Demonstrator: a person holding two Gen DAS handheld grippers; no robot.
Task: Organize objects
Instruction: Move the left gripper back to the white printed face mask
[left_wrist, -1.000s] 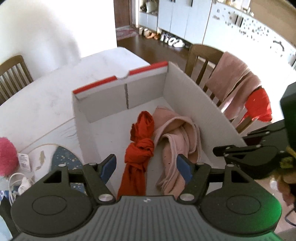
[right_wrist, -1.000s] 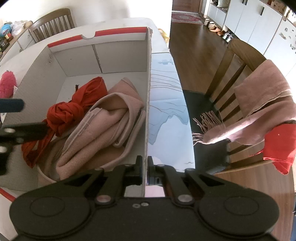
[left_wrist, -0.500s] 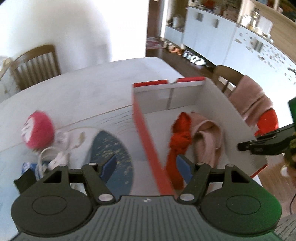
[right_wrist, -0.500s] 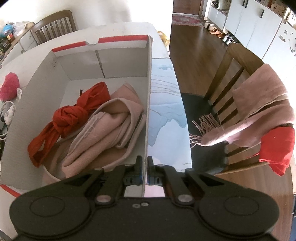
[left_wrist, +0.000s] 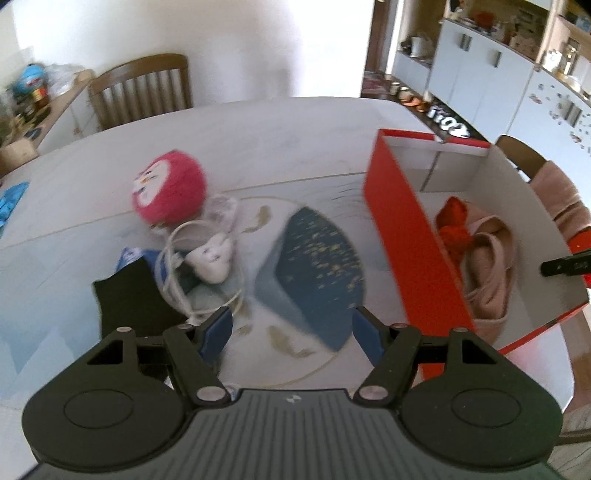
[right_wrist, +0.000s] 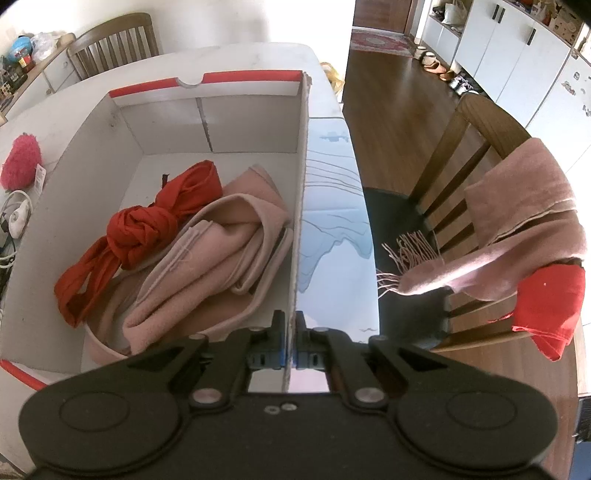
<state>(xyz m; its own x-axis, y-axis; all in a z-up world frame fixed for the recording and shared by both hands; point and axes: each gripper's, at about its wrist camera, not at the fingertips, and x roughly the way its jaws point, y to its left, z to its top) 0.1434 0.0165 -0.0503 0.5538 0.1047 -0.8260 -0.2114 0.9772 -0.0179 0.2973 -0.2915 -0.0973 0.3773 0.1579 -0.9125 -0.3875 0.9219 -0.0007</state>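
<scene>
A red cardboard box (left_wrist: 413, 236) with white inside walls (right_wrist: 251, 122) stands on the table. It holds a knotted red scarf (right_wrist: 140, 229) and a folded pink scarf (right_wrist: 207, 258). My right gripper (right_wrist: 290, 325) is shut on the box's right wall. My left gripper (left_wrist: 291, 325) is open and empty, above the table left of the box. Before it lie a pink plush ball (left_wrist: 170, 192), a white charger with cable (left_wrist: 210, 258) and a black cloth (left_wrist: 129, 295).
A chair (right_wrist: 480, 147) right of the table carries a pink fringed scarf (right_wrist: 517, 221) and a red cloth (right_wrist: 546, 306). Another chair (left_wrist: 144, 88) stands at the far side. A blue fan pattern (left_wrist: 317, 269) marks the table mat.
My left gripper has swung left, out from above the box to over the loose items on the table. My right gripper has kept its hold on the box wall.
</scene>
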